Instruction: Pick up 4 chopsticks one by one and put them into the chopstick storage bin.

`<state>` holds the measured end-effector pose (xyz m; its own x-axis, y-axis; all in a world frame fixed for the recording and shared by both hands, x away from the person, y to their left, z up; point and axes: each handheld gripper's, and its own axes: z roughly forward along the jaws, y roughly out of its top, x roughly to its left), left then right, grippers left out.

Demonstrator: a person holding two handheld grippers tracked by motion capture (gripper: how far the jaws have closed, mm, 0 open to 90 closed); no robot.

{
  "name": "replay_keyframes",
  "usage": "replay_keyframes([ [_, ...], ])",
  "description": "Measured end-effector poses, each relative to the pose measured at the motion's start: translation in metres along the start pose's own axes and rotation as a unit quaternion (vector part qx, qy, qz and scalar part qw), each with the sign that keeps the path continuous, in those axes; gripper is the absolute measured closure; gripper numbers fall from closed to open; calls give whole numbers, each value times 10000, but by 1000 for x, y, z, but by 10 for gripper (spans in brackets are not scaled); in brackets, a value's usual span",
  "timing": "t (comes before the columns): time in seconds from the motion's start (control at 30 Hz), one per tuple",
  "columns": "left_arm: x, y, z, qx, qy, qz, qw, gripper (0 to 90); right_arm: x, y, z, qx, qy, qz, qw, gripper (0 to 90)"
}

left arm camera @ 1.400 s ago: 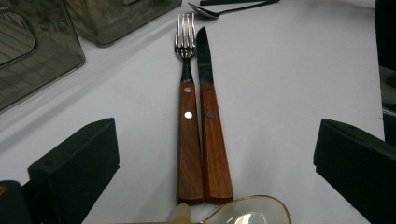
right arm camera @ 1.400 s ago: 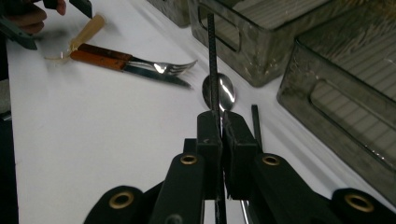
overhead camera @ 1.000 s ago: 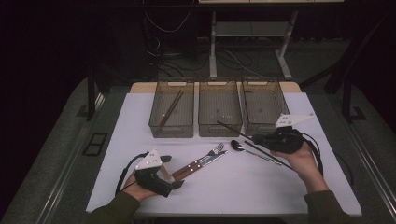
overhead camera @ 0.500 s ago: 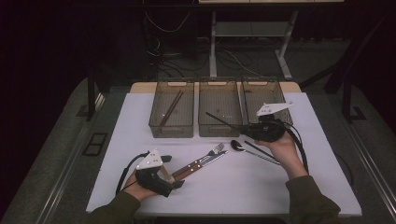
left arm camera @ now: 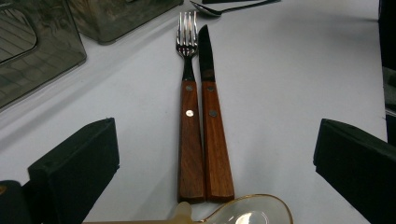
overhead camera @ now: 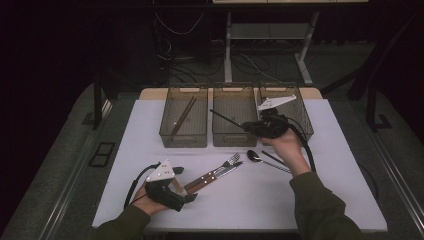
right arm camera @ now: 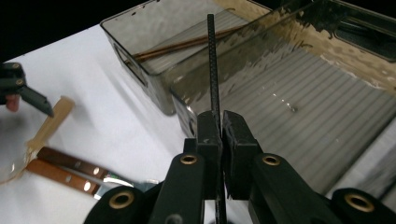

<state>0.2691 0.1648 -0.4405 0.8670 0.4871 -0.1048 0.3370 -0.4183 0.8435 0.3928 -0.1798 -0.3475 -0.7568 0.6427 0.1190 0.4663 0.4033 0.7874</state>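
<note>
— What does the right gripper [right arm camera: 219,122] hold?
— A thin black chopstick [right arm camera: 213,65], clamped between its closed jaws, pointing up over the smoky clear bins.

— What lies in the far bin [right arm camera: 154,28]?
— Brown chopsticks [right arm camera: 187,44].

— And at left?
— On the white table [right arm camera: 116,121], wooden-handled cutlery [right arm camera: 65,172], a pale spoon [right arm camera: 46,128].

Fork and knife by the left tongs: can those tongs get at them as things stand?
Probably yes. The left tongs stand open facing the fork and knife, but a glass spoon lies just before the handles.
</note>
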Motion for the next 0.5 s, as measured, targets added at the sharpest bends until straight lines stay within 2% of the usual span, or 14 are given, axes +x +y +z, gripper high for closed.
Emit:
replay_keyframes([
  [0.5, 0, 0, 1, -21, 2, -15, 10000, 0, 7, 41, 45, 122, -161, 29, 9998, 863],
])
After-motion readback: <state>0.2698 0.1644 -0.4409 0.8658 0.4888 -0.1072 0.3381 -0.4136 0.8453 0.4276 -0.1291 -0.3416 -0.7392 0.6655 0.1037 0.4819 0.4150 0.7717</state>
